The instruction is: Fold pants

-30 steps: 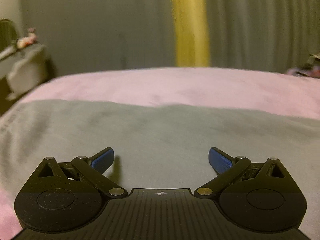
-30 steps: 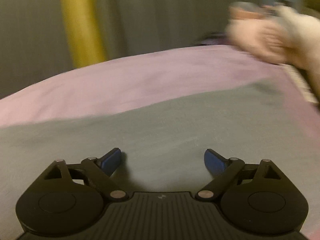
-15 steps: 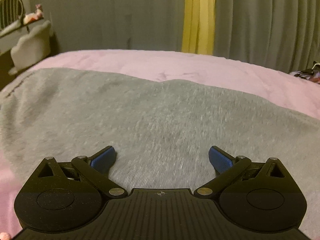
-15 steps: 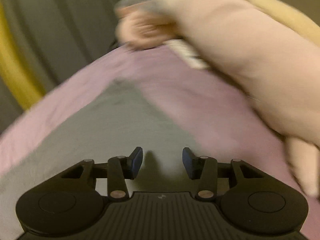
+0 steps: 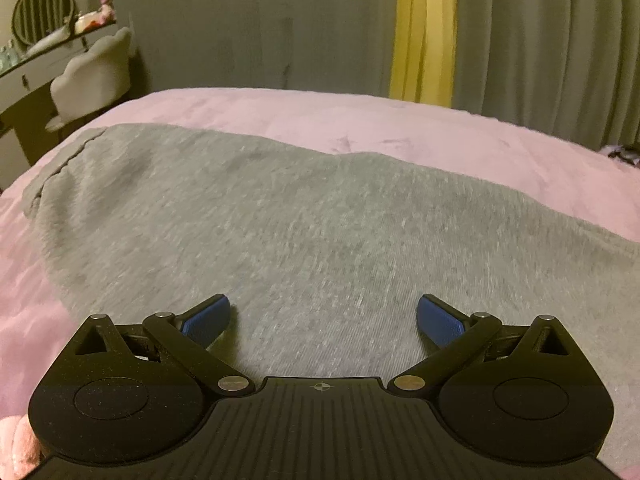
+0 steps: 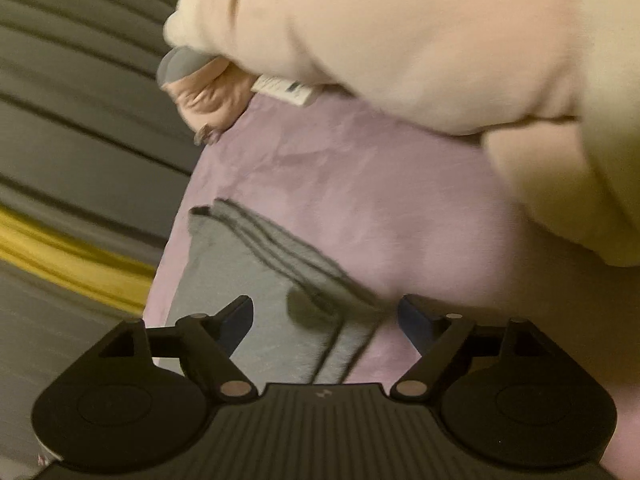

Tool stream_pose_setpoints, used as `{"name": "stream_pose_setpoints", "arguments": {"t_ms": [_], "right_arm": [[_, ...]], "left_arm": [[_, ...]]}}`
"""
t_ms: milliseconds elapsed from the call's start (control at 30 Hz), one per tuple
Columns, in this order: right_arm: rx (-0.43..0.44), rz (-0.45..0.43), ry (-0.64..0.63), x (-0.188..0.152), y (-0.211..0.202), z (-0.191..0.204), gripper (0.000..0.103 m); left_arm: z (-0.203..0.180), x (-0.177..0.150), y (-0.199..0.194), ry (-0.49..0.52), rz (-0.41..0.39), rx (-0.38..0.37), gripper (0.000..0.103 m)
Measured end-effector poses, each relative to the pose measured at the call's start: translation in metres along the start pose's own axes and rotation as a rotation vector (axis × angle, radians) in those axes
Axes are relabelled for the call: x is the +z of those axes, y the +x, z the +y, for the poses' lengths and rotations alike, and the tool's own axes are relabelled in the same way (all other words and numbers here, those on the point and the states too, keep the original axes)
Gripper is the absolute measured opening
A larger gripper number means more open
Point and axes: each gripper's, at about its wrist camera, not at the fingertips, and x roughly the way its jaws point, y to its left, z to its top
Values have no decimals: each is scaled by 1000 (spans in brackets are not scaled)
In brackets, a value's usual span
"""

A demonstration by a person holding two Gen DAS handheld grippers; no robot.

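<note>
Grey pants (image 5: 304,216) lie flat on a pink bedspread (image 5: 360,120). In the left wrist view they fill the middle, with a hem edge at the far left. My left gripper (image 5: 323,314) is open and empty, low over the grey cloth. In the right wrist view the end of the pants (image 6: 256,264), with several stacked hem edges, lies on the pink bedspread (image 6: 400,208). My right gripper (image 6: 326,314) is open and empty, its fingers astride that corner of the pants.
A large cream plush toy (image 6: 440,40) lies on the bed just beyond the right gripper. Grey curtains with a yellow strip (image 5: 424,32) hang behind the bed. A dressing table and pale chair (image 5: 88,76) stand at the far left.
The right gripper has swung to the right over the pants' end, narrowed its jaws, then opened them again. The left gripper has tilted down slightly and stayed open over the cloth.
</note>
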Motion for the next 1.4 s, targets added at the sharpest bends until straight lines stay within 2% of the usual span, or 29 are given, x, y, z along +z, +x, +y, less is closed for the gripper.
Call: {"name": "stream_pose_setpoints", "arguments": {"t_ms": [33, 67, 100, 133, 200, 333, 400, 433, 500, 600, 667, 767, 833, 900, 1000, 1100, 1167, 1200, 1233, 1267, 1300, 1333, 1367, 1400], "right_arm": [[6, 7, -13, -1, 2, 3, 70], [3, 8, -28, -1, 3, 5, 43], [4, 11, -31, 0, 5, 5, 31], [4, 31, -9, 1, 8, 3, 24], [17, 35, 26, 0, 13, 0, 25], [63, 53, 24, -7, 21, 4, 33], [42, 48, -13, -8, 27, 14, 34], [24, 43, -47, -7, 30, 21, 33], [-18, 37, -102, -6, 34, 33, 14], [-86, 30, -206, -2, 34, 56, 12], [-123, -1, -335, -4, 30, 88, 11], [-96, -80, -598, -21, 19, 161, 11], [-26, -104, -803, -50, 13, 218, 11], [85, -62, -968, -93, 11, 266, 11], [240, 83, -1209, -178, 18, 308, 12], [321, 267, -1360, -259, 40, 309, 14], [317, 422, -1385, -296, 65, 298, 19], [287, 513, -1386, -312, 79, 290, 21], [254, 550, -1383, -319, 86, 284, 24], [248, 527, -1373, -323, 85, 279, 33], [278, 515, -1341, -318, 79, 278, 43], [309, 531, -1289, -312, 74, 280, 66], [351, 547, -1198, -299, 69, 279, 82], [385, 544, -1116, -285, 64, 277, 84]], "left_arm": [[1, 1, -2, -7, -2, -3, 103], [2, 2, -3, -12, -4, -4, 103], [3, 3, -4, -17, -6, -6, 103], [4, 4, -4, -21, -8, -8, 103], [7, 6, -6, -35, -10, -10, 103], [15, 8, -5, -61, 8, -24, 103], [17, 8, -3, -72, 22, -21, 103], [19, 9, -3, -77, 27, -17, 103], [23, 10, -3, -86, 36, -17, 103], [30, 15, -7, -104, 42, -30, 103], [34, 19, -12, -106, 38, -34, 103], [32, 26, -23, -32, 6, 15, 103], [27, 30, -34, 50, -40, 49, 103], [26, 33, -46, 93, -83, 37, 103], [36, 38, -58, 55, -97, -45, 103], [51, 42, -59, -50, -70, -148, 103], [57, 41, -58, -99, -48, -186, 103], [59, 40, -57, -109, -34, -204, 103], [59, 39, -56, -108, -28, -221, 103], [58, 38, -55, -101, -22, -240, 103], [55, 37, -53, -90, -13, -267, 103], [52, 35, -51, -79, -5, -295, 103], [47, 34, -49, -69, 4, -324, 103], [40, 35, -45, -65, 17, -358, 103]]}}
